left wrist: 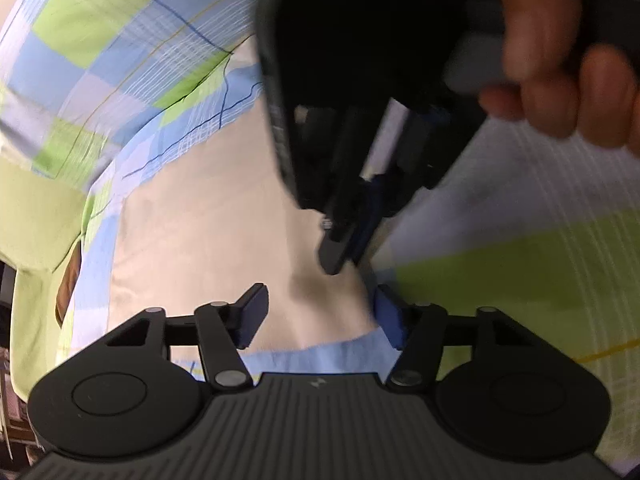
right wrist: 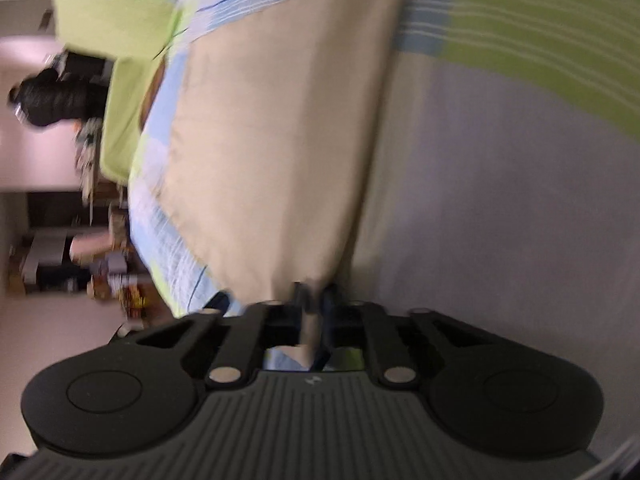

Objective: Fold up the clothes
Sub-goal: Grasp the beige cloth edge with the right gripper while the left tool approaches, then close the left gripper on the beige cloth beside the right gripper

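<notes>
A beige garment [left wrist: 208, 208] lies spread flat on a checked bedsheet [left wrist: 100, 40]. My left gripper [left wrist: 320, 318] hovers low over the garment's near edge, open, with beige cloth lying between its blue-padded fingers [left wrist: 252, 316] and not pinched. Just beyond it, a hand [left wrist: 560, 72] holds my right gripper [left wrist: 340, 256], which points down at the same edge. In the right wrist view the right gripper [right wrist: 312, 312] is shut on a corner of the beige garment [right wrist: 272, 120], and a fold of cloth shows between its pads.
The blue, green and white sheet [right wrist: 520, 20] covers the bed around the garment. The bed's edge drops off at the left, where a dark object [right wrist: 52, 100] and cluttered shelves [right wrist: 112, 272] stand on the room's floor.
</notes>
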`<state>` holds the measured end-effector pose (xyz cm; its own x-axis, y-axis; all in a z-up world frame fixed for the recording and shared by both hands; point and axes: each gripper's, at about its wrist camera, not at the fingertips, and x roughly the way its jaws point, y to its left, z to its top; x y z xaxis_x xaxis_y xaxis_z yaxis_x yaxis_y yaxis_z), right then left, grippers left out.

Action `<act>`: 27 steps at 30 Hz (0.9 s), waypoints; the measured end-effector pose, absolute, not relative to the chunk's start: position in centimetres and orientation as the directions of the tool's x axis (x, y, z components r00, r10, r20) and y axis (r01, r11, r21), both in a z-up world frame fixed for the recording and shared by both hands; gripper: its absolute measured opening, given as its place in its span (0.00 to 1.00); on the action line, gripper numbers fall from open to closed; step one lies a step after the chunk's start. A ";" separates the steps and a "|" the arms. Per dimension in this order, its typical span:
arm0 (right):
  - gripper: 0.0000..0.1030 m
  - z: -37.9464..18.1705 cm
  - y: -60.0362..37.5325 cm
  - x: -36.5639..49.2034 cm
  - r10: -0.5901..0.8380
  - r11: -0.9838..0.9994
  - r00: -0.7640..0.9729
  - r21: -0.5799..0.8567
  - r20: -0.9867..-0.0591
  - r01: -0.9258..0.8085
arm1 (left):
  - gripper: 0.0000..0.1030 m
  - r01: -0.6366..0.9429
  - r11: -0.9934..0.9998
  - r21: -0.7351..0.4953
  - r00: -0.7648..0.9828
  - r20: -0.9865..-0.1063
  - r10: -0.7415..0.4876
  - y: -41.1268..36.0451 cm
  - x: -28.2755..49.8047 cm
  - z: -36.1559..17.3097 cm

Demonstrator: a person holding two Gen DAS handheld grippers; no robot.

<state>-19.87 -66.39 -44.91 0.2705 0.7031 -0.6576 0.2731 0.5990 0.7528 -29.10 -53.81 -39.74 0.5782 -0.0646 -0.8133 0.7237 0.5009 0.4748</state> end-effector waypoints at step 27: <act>0.25 -40.3 -66.9 -20.4 0.326 0.095 0.547 -0.550 -0.771 -0.830 | 0.00 0.660 0.602 0.449 0.570 -0.822 -0.011 -52.7 -29.8 -41.7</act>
